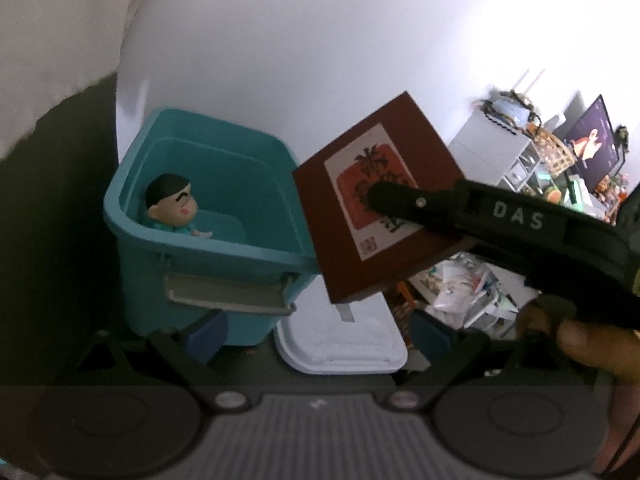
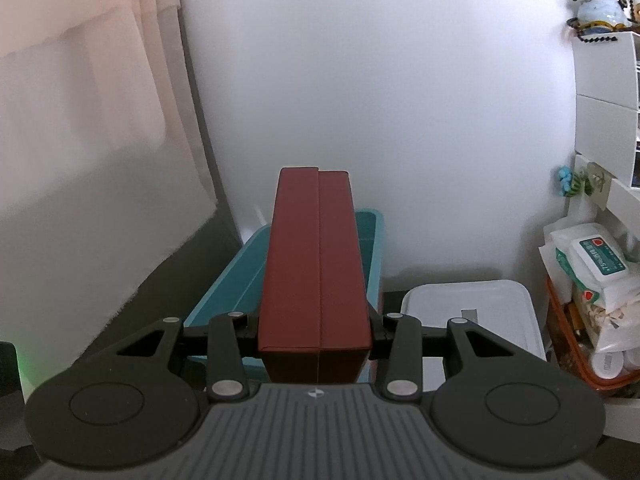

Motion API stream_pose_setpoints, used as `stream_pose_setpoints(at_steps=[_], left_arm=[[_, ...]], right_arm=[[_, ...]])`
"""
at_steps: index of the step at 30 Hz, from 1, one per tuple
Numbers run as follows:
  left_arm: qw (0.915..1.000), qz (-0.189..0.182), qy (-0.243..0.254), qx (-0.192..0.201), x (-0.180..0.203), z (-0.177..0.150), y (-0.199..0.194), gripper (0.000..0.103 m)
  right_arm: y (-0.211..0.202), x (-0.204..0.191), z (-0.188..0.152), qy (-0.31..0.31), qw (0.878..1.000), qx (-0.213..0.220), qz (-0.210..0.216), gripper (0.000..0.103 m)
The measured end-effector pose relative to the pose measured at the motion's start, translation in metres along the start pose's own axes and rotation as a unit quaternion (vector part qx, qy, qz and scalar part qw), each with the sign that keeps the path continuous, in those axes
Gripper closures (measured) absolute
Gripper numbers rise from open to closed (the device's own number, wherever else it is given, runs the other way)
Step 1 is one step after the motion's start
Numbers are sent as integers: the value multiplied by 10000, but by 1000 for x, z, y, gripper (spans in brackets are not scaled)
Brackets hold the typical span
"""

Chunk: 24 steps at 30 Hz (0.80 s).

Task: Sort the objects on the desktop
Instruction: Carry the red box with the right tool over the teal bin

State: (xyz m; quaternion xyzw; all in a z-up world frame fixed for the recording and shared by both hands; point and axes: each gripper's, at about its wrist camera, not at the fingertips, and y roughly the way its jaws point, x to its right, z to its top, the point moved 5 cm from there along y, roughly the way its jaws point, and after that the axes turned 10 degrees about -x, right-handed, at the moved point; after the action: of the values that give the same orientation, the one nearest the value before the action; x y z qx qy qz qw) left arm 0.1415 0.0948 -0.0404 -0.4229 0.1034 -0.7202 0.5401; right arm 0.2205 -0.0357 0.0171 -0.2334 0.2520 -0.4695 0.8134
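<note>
A dark red box (image 2: 316,260) with a white and orange label (image 1: 372,200) is clamped between the pads of my right gripper (image 2: 314,336). It hangs tilted above the right rim of a teal bin (image 1: 200,240) (image 2: 224,280). In the left wrist view one black finger (image 1: 400,202) of the right gripper lies across the label, and the other finger is hidden behind the box. A small dark-haired figurine (image 1: 172,208) stands inside the bin at its left. My left gripper (image 1: 320,336) stands open in front of the bin, with nothing between its blue pads.
A white lidded container (image 1: 340,344) (image 2: 472,312) sits right of the bin. Further right is an orange basket (image 2: 580,352) with wipes packs, a white shelf unit (image 2: 604,80) and a monitor (image 1: 592,140). A curtain (image 2: 80,80) hangs at the left. A hand (image 1: 592,344) holds the right gripper.
</note>
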Motion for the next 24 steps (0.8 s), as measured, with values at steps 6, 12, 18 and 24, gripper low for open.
stream_pose_setpoints(at_steps=[6,12,18,24], left_arm=[[9999,80,-118,12,-6,1,2,5],[9999,78,-114,-47,-6,-1,6,5],[9998,79,-146,-74,-8,-1,8,5],[9997,102,-195,-69,-11,-1,11,5]], right_arm=[[7,1,0,43,10000,49,64,59],[13,-2,0,-17,9999,100,75,58],[19,-3,3,-25,9999,145,77,58],[23,-2,2,-81,9998,142,79,58]])
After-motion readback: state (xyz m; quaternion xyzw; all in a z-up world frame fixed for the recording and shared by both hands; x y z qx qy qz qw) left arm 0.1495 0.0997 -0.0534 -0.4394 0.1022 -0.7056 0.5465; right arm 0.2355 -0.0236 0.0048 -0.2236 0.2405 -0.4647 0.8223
